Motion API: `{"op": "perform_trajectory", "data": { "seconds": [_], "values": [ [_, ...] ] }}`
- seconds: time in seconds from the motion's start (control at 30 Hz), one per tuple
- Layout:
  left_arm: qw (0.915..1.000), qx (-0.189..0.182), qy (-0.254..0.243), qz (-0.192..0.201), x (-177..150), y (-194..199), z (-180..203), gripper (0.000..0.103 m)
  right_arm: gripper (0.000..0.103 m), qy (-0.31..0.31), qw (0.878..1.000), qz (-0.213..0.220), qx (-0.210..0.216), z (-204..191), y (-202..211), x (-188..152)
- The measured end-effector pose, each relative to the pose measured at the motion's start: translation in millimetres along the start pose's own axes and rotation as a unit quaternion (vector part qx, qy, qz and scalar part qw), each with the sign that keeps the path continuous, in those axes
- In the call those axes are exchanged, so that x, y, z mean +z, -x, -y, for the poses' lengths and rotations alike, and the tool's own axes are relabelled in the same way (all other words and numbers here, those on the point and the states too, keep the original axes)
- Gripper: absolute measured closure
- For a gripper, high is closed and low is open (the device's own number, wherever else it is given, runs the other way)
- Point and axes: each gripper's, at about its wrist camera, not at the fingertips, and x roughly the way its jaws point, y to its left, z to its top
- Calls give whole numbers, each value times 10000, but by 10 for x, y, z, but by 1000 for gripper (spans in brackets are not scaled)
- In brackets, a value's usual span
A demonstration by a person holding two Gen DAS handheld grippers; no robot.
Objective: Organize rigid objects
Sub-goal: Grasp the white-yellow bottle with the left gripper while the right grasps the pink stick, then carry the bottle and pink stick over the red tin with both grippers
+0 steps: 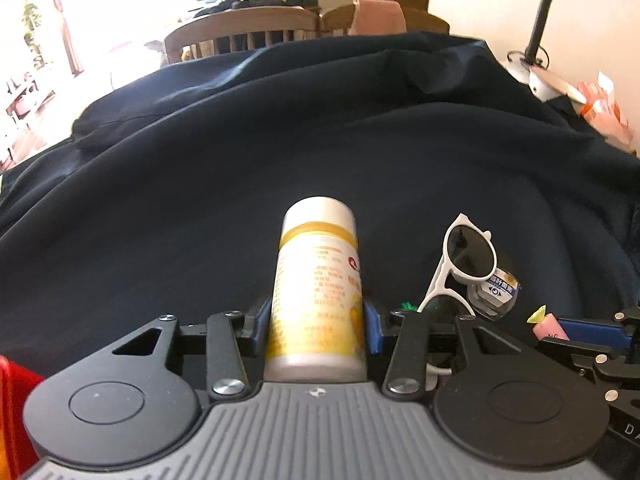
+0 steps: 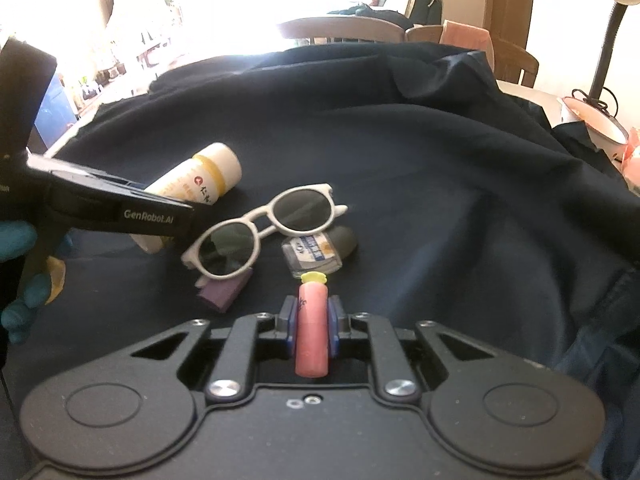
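Left gripper point(image 1: 316, 320): black linkage arms w/ silver screws, blue pads, grey ribbed housing, two round black discs. Right gripper point(image 2: 312, 328): same build but black housing, blue pads. White "GenRobot.AI" lettering on the left one's side. Teal glove point(image 2: 18, 276) on the hand.

The dark cloth point(image 1: 320, 152) ahead is wide and bare, so a gripper could pass there. Close in, the white sunglasses point(image 2: 264, 232), a small clear box point(image 2: 312, 258) and a purple block point(image 2: 226, 292) crowd together. A lamp point(image 1: 540, 32) stands far right.
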Motion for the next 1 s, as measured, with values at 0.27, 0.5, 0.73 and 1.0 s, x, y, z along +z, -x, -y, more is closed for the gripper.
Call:
{"op": "perform_trajectory", "data": {
  "seconds": [0.27, 0.5, 0.73, 1.0],
  "values": [
    [9995, 121, 244, 135, -144, 352, -126, 59, 88, 22, 9995, 217, 247, -200, 308, -3],
    [9988, 151, 409, 242, -315, 630, -267, 59, 88, 126, 9984, 342, 421, -400, 530, -31],
    [9978, 112, 562, 338, -506, 913, -409, 59, 88, 301, 9969, 422, 590, -631, 673, -27],
    [9957, 83, 797, 466, -635, 1277, -641, 59, 88, 465, 9946, 541, 751, -953, 812, 37]
  ]
}}
